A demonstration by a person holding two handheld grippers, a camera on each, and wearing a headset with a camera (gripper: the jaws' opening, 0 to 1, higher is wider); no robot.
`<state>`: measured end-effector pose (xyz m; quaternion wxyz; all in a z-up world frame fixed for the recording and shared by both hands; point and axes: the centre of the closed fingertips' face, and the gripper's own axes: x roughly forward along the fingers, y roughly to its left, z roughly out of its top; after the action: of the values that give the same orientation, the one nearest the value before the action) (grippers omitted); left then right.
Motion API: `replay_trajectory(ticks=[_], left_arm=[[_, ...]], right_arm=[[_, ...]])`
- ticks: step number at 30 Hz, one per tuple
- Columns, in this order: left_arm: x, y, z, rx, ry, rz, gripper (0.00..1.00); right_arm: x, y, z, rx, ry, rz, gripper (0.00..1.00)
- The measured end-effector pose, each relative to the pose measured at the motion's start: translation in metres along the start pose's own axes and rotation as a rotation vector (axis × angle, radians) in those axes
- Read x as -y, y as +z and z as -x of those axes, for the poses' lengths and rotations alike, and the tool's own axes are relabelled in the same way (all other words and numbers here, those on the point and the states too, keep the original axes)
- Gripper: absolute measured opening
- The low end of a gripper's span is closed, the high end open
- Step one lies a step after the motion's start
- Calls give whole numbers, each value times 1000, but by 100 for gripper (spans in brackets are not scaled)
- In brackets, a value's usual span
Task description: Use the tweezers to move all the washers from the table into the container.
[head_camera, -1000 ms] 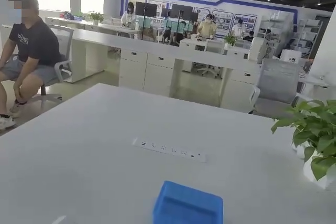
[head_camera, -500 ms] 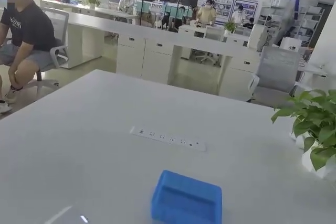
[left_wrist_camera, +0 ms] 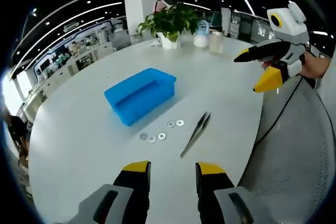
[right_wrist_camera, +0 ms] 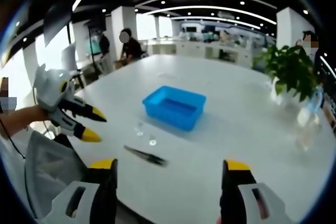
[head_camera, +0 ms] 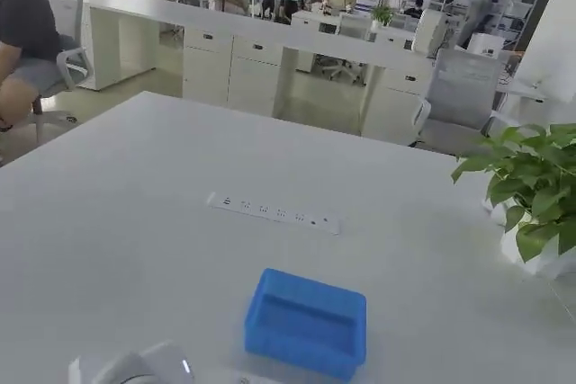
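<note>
The blue container point(head_camera: 306, 321) point(left_wrist_camera: 140, 94) point(right_wrist_camera: 174, 106) sits open on the white table. Several small washers point(left_wrist_camera: 160, 132) point(right_wrist_camera: 146, 135) lie on the table just in front of it. The metal tweezers point(left_wrist_camera: 195, 134) point(right_wrist_camera: 146, 156) lie flat beside the washers, untouched. My left gripper point(left_wrist_camera: 173, 174) is open and held above the table edge, well short of the tweezers. My right gripper point(right_wrist_camera: 169, 171) is wide open, also back from the tweezers. Each gripper appears in the other's view, the right gripper point(left_wrist_camera: 273, 61) and the left gripper point(right_wrist_camera: 68, 108). A gripper's white top point(head_camera: 135, 368) peeks in.
A white power strip point(head_camera: 274, 213) lies beyond the container. A potted plant point(head_camera: 531, 186) point(left_wrist_camera: 170, 22) point(right_wrist_camera: 291, 69) stands at the table's far right with some jars point(left_wrist_camera: 207, 38) near it. A person point(head_camera: 22, 33) sits on a chair at the left.
The head camera has tilted down, so the container sits higher in the picture. A gripper's white top has come up into the bottom left corner.
</note>
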<state>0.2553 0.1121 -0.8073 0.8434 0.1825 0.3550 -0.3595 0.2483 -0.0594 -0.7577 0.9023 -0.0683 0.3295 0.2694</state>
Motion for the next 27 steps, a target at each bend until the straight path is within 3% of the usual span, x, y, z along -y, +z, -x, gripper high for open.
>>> replay_trajectory(ticks=[3, 9, 15, 21, 27], left_arm=[[6, 1, -15, -6, -50, -28, 26], [9, -1, -34, -20, -90, -88, 15], [14, -12, -53, -63, -137, -116, 12], [18, -12, -59, -66, -166, -139, 7], [20, -14, -65, -76, -181, -144, 10]], right_arm=[[2, -3, -1, -11, 0, -1, 79], [7, -6, -2, -24, -3, -8, 78], [8, -10, -4, -39, -1, -17, 78], [8, -14, -6, -53, 4, -19, 77], [6, -15, -9, -64, 10, -5, 77]])
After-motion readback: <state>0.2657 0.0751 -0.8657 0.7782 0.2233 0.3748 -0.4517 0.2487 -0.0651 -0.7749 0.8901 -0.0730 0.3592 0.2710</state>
